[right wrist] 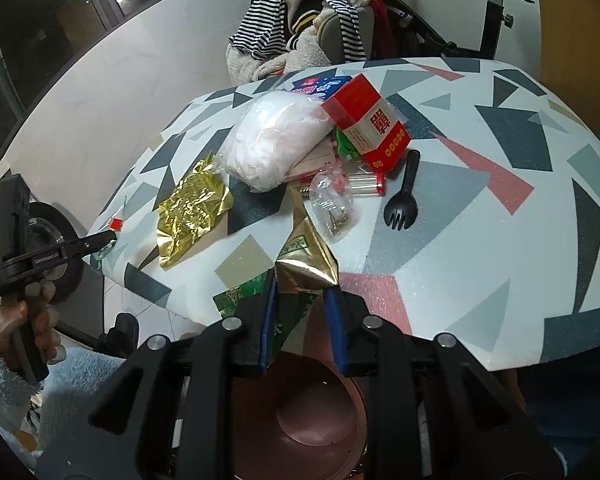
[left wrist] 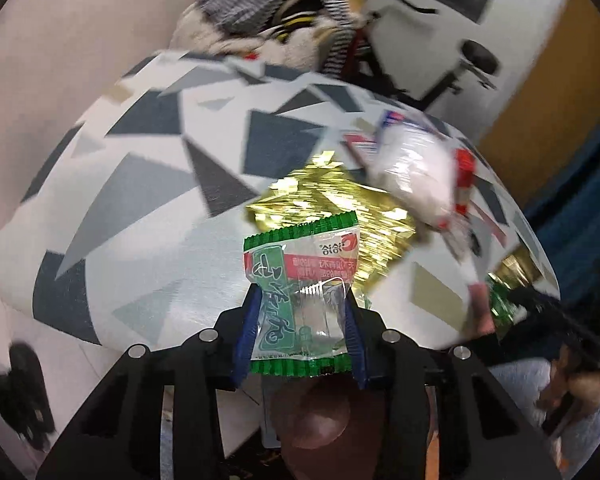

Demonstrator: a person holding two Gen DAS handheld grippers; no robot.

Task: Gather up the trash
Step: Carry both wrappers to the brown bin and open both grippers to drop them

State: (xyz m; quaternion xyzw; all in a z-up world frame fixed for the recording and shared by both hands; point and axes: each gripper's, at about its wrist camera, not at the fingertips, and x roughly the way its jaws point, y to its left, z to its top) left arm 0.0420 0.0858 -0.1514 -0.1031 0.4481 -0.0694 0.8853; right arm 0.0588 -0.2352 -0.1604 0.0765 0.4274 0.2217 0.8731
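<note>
My left gripper (left wrist: 300, 320) is shut on a green and clear snack wrapper (left wrist: 300, 280), held above the table edge and over a pink bin (left wrist: 320, 416). The left gripper also shows in the right wrist view (right wrist: 108, 240). My right gripper (right wrist: 300, 292) is shut on a gold and green wrapper (right wrist: 304, 260) above the pink bin (right wrist: 320, 412). On the table lie a crumpled gold wrapper (right wrist: 192, 208), a white plastic bag (right wrist: 272, 140), a red box (right wrist: 364, 120), a small clear bag (right wrist: 332, 200) and a black spork (right wrist: 402, 188).
The table (right wrist: 500, 240) has a triangle-patterned cloth. A chair piled with striped clothes (right wrist: 300, 28) stands behind it, with an exercise bike (right wrist: 492, 12) to the right. White floor lies to the left.
</note>
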